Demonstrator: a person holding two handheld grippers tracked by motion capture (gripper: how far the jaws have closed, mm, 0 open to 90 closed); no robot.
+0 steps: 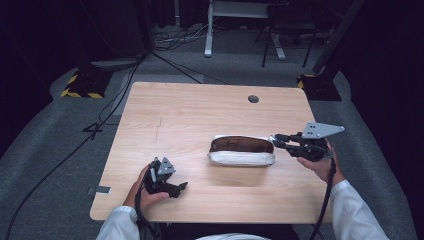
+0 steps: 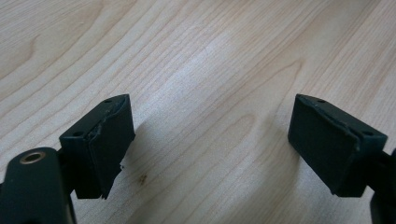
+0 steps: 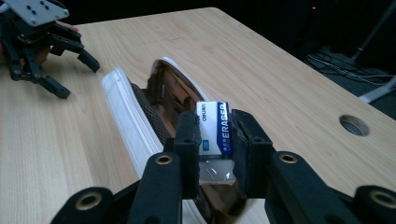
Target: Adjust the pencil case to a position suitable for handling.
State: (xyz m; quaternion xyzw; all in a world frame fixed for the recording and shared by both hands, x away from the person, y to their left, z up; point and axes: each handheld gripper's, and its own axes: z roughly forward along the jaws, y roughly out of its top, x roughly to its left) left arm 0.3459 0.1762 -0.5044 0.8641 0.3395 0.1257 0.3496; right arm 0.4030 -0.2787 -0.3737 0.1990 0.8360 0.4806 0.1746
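A white pencil case [image 1: 241,151] with a brown lining lies open on the wooden table [image 1: 190,110], right of centre. My right gripper [image 1: 274,140] hovers at the case's right end, shut on a white and blue eraser [image 3: 215,135] marked ERASER. In the right gripper view the eraser stands upright between the jaws, above the case's [image 3: 126,107] open mouth. My left gripper [image 1: 181,189] rests low near the table's front left, open, with bare wood between its jaws [image 2: 210,135]. The left gripper [image 3: 77,78] appears far off in the right gripper view too.
A round cable hole [image 1: 253,99] is in the table's far right part. Cables trail over the grey floor at the left. Stand bases with yellow and black stripes [image 1: 82,85] sit beyond the far corners. White desk legs [image 1: 209,30] stand further back.
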